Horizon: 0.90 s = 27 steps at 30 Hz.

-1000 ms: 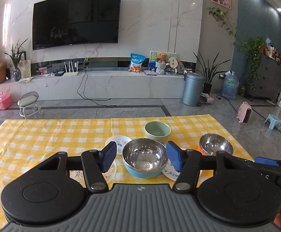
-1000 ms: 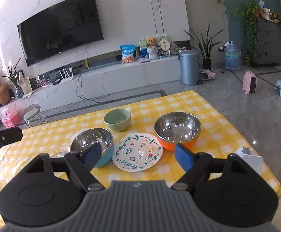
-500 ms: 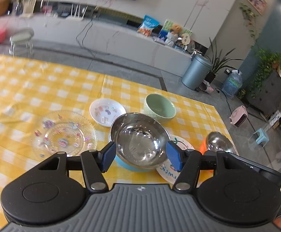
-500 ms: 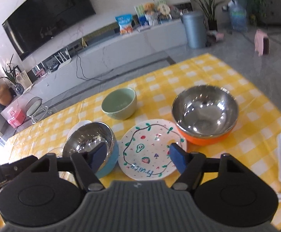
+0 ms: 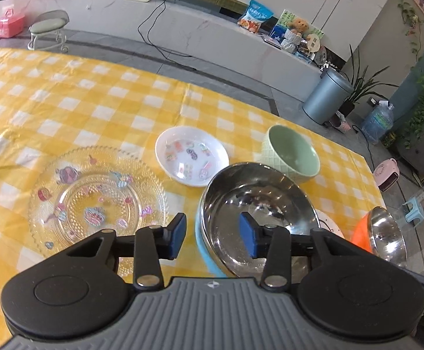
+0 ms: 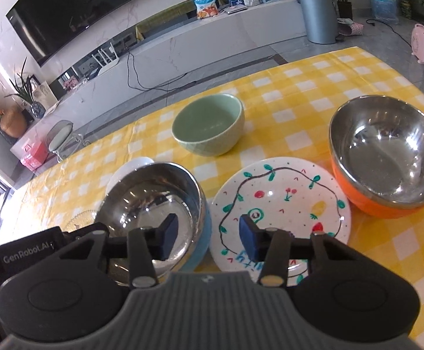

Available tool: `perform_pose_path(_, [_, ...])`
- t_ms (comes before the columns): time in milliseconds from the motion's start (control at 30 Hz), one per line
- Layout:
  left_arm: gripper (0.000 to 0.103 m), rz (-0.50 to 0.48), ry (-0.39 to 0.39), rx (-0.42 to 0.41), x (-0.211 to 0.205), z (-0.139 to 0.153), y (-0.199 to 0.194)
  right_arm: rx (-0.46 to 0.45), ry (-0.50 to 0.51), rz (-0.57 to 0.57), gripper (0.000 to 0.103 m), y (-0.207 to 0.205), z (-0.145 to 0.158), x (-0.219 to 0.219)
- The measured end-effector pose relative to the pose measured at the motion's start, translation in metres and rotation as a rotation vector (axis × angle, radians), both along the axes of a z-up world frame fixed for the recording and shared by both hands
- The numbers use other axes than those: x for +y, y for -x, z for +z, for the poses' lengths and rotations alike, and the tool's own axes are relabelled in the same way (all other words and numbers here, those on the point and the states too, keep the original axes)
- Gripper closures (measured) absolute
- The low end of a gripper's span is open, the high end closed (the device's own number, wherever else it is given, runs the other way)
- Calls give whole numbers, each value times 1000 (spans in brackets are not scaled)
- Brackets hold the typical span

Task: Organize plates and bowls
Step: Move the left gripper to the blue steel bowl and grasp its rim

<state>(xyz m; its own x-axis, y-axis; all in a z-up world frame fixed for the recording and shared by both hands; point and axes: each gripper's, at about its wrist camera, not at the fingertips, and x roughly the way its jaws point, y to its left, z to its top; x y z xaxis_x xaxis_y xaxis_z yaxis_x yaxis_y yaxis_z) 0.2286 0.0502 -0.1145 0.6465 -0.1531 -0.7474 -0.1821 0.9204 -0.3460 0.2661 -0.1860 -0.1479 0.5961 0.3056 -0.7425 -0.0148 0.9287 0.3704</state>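
Observation:
A steel bowl with a blue outside (image 5: 255, 204) (image 6: 153, 198) sits at the table's near side. My left gripper (image 5: 213, 239) is open, its jaws astride the bowl's left rim. My right gripper (image 6: 207, 234) is open, astride the bowl's right rim and above the painted white plate (image 6: 284, 201). An orange steel bowl (image 6: 386, 157) (image 5: 383, 233) stands to the right. A green bowl (image 6: 209, 124) (image 5: 293, 153) stands behind. A small white plate (image 5: 191, 154) and a clear glass plate (image 5: 95, 201) lie to the left.
The table wears a yellow checked cloth (image 5: 66, 93). Beyond its far edge are a grey floor, a low TV cabinet (image 6: 212, 35), a stool (image 5: 47, 29) and a bin (image 6: 318, 14).
Both grippers have tilted down and moved in over the blue steel bowl. Their jaws have narrowed but stay open. No dish has moved.

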Motion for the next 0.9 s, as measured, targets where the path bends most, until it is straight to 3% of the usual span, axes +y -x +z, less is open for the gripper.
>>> perform_pose_path(300, [82,-6,-44,19,-9,-1,-8,9,-35,56,87,-3,-12,5])
perform_pose_path(567, [85,7,-56,6,-8,15,7,10,-28,59,88,6,-2,5])
perform_pose_path(900, [85,62,-50,-3,4,52,71,34,-61,98,88,59,26,9])
